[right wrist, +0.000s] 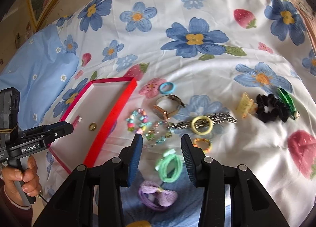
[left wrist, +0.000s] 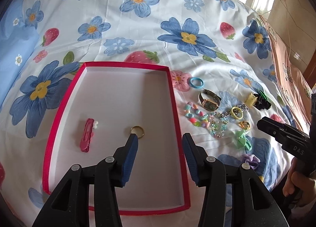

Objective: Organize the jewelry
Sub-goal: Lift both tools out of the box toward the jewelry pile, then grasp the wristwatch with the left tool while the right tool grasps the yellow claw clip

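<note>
Left claw (left wrist: pixel 160 138): jaws wide apart, holding nothing, poised over the near half of the red-rimmed box (left wrist: pixel 173 96). Just ahead of its left fingertip, a gold ring (left wrist: pixel 137 132) lies on the box floor; further to the left of the claw lies a pink hair clip (left wrist: pixel 86 135). These two are the only items seen inside the box.

Right claw (right wrist: pixel 162 140): jaws likewise wide apart and empty, hanging over the loose pile on the bed, to the right of the box. Directly between and below its fingers lies a green hair tie (right wrist: pixel 169 164); nearer the camera, a purple bow tie (right wrist: pixel 158 197). Just ahead of the right fingertip, a small orange-yellow ring (right wrist: pixel 202 144). Ahead of the claw: a yellow ring (right wrist: pixel 201 125) on a silver chain (right wrist: pixel 219 119), a pastel bead bracelet (right wrist: pixel 138 120), a translucent blue-green beaded strand (right wrist: pixel 158 135), a watch (right wrist: pixel 167 108) and a blue ring (right wrist: pixel 167 88). Far right of the claw: a yellow claw clip (right wrist: pixel 245 104), a black scrunchie (right wrist: pixel 271 107) and a green clip (right wrist: pixel 287 101).

Assessment: task at an early stage. Two pieces boxed; about a dozen remain on the flowered bedsheet (right wrist: pixel 197 64). The green hair tie appears the likeliest next pick.
</note>
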`<state>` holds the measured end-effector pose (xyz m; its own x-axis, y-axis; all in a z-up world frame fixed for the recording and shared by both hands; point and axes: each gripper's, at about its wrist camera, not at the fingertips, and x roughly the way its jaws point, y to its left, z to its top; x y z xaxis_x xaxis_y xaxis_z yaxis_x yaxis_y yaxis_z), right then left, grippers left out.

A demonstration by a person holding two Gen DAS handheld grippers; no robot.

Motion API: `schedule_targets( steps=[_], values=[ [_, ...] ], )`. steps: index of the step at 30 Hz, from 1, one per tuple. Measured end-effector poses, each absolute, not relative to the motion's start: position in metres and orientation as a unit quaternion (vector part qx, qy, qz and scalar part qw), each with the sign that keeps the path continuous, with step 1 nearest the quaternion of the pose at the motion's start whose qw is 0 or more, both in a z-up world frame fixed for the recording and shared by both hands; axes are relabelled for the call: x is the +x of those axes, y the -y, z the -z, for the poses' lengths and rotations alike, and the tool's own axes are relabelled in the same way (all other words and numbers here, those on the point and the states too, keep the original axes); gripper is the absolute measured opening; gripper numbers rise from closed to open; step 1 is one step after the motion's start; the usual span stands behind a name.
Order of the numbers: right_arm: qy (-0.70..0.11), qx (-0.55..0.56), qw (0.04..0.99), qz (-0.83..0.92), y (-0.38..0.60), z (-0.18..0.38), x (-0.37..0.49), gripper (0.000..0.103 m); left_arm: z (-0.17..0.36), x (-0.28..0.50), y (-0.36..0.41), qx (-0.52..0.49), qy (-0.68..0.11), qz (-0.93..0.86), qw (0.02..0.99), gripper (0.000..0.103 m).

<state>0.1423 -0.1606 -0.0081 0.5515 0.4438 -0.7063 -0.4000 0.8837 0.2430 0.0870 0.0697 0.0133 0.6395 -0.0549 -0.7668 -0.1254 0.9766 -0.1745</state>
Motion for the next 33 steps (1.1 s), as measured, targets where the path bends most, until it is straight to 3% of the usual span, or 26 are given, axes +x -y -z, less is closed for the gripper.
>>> schedule_targets(
  steps=[27, 33],
  values=[
    [-0.407, 0.043, 0.901, -0.145, 0.236, 0.017, 0.217, 0.044, 0.016, 0.25, -0.004, -0.05, -0.473, 0.04, 0.879, 0.049],
    [-0.413, 0.013, 0.901, -0.133, 0.234, 0.022, 0.246, 0.051, 0.039, 0.298, -0.002, -0.059, -0.502, 0.051, 0.861, 0.049]
  ],
)
